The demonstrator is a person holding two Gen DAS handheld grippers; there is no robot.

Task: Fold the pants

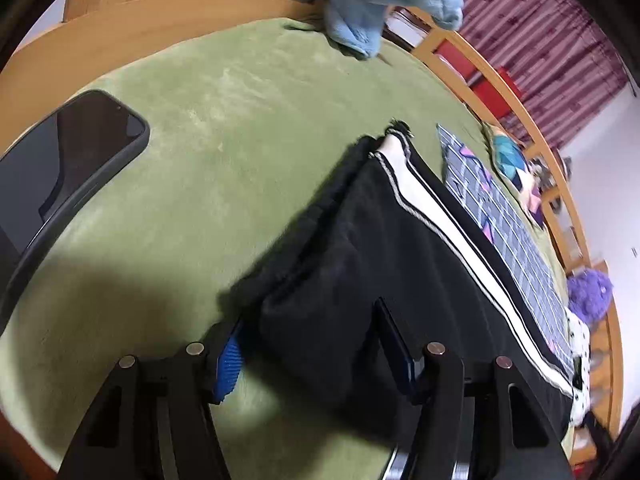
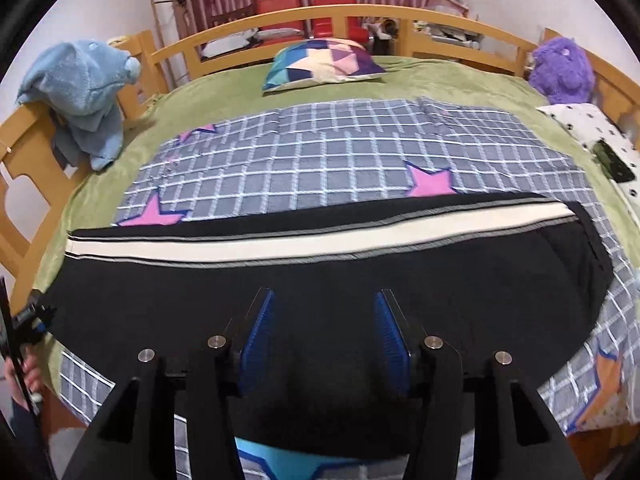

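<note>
A: One pair of black pants (image 2: 320, 292) lies flat on the checked quilt (image 2: 320, 152) on the green-covered bed (image 2: 420, 76) — long axis running left to right in the right wrist view, the white side stripe (image 2: 312, 246) along the far edge.

B: And the narrow end?

A: It points left, toward the left gripper (image 1: 308, 344). The left wrist view shows that end bunched between its spread fingers; whether the pads actually press the cloth, I cannot tell.

B: The right gripper (image 2: 324, 334)?

A: Fingers spread wide over the black fabric, nothing pinched.

B: What does each view add?

A: Only the left shows a phone (image 1: 68, 152) on the green cover — only the right shows the patterned pillow (image 2: 320, 62) and purple plush toy (image 2: 560, 68).
</note>
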